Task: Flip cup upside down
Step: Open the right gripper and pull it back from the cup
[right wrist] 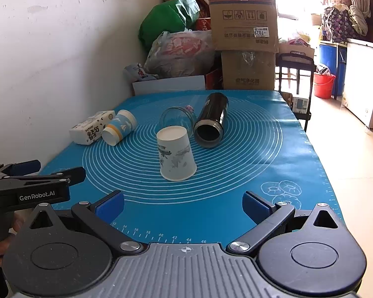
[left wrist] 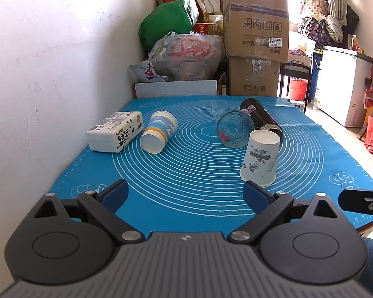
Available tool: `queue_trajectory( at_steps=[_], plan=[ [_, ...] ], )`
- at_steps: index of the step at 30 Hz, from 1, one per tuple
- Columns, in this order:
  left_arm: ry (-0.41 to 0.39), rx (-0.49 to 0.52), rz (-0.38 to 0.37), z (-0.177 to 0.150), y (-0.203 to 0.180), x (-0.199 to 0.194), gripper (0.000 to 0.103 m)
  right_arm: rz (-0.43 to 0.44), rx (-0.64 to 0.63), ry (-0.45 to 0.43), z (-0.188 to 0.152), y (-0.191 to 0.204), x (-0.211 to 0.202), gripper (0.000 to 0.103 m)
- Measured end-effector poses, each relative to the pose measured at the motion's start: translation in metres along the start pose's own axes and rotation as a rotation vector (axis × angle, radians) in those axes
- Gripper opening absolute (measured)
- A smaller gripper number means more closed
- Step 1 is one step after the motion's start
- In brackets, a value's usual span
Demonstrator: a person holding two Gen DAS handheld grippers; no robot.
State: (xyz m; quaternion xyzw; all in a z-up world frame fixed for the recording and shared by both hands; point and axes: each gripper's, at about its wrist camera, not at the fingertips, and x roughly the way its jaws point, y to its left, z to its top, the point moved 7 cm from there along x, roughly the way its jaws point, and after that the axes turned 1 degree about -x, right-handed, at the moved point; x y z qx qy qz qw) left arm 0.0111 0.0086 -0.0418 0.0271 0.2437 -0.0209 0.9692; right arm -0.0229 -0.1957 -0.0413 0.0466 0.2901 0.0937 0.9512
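A white paper cup with grey-blue print [left wrist: 259,157] [right wrist: 175,153] stands upside down on the blue mat [left wrist: 186,173] [right wrist: 236,173], its base up. A blue-and-orange paper cup [left wrist: 159,131] [right wrist: 119,127] lies on its side at the left. A clear glass [left wrist: 233,128] [right wrist: 177,118] and a black flask [left wrist: 261,115] [right wrist: 211,120] lie on their sides behind the white cup. My left gripper [left wrist: 186,195] is open and empty near the mat's front edge. My right gripper [right wrist: 184,204] is open and empty in front of the white cup.
A tissue pack [left wrist: 115,131] [right wrist: 89,127] lies by the white wall at the left. Cardboard boxes [left wrist: 256,37] and bags [left wrist: 186,57] are piled behind the table. The table's right edge drops to the floor [right wrist: 348,161]. The left gripper's body [right wrist: 24,188] shows at the left of the right wrist view.
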Motion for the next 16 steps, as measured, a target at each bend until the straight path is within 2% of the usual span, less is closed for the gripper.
queue_trajectory(
  at_steps=[16],
  plan=[
    [0.013,-0.002,0.000,-0.0027,0.0001,0.0028,0.097,0.002,0.005,0.013,-0.0010,-0.0001,0.0038,0.103]
  ],
)
